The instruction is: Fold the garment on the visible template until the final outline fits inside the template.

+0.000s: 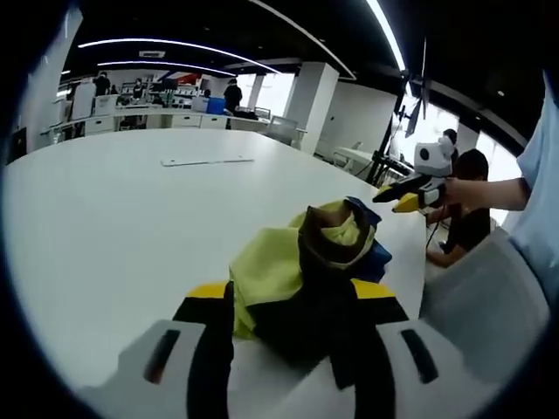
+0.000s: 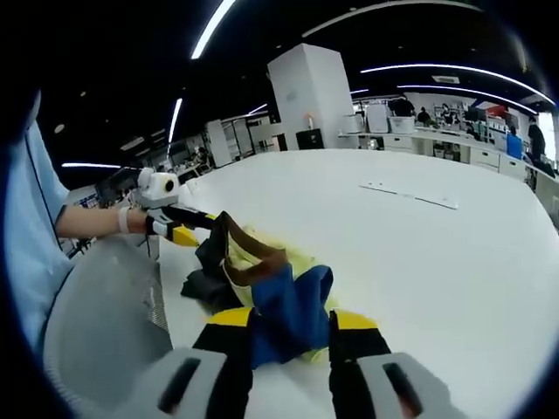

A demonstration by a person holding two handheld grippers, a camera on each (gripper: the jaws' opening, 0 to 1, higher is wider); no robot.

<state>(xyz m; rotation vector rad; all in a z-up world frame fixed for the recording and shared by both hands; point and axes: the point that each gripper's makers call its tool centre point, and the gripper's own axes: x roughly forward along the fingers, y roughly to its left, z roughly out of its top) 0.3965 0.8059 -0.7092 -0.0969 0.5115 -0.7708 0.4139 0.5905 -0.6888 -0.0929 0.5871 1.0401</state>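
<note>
We see the left gripper clamped on the dark edge of the garment — a bunched yellow, black and blue heap near the white table's edge. To its right, the right gripper comes in. In the right gripper view, the left gripper sits left, biting a brown-trimmed fold; the right gripper is closed on the blue part of the garment.
</note>
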